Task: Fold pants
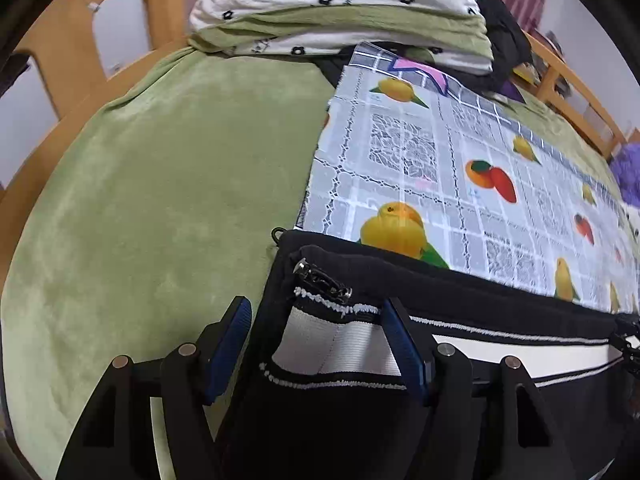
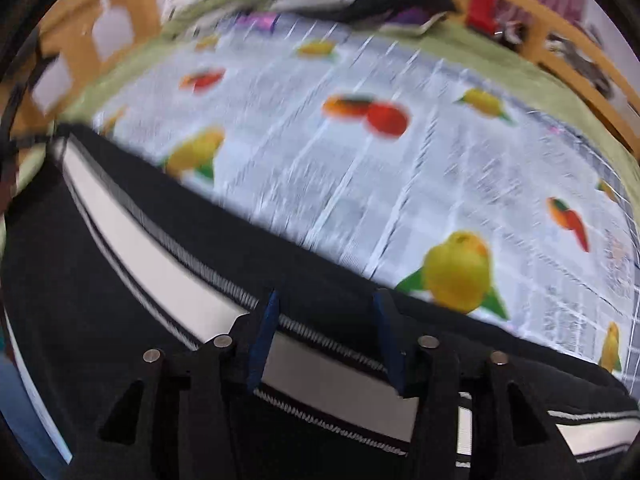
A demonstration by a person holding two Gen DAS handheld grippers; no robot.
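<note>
Black pants (image 1: 460, 292) with a white side stripe lie flat across the near edge of a fruit-patterned cloth (image 1: 440, 160). One end carries a small metal zipper (image 1: 320, 276). My left gripper (image 1: 316, 308) points down over that end and is open; its blue pads straddle the stripe and do not press on it. In the blurred right wrist view, my right gripper (image 2: 327, 296) hovers over the same pants (image 2: 80, 280) further along the stripe. Its jaws stand apart with fabric below them and nothing pinched.
A green blanket (image 1: 160, 160) covers the bed left of the patterned cloth (image 2: 360, 180). Folded bedding (image 1: 340, 12) and dark clothes (image 1: 504, 40) are piled at the far end. A wooden bed rail (image 1: 72, 60) runs around the edges. Something purple (image 1: 628, 172) sits far right.
</note>
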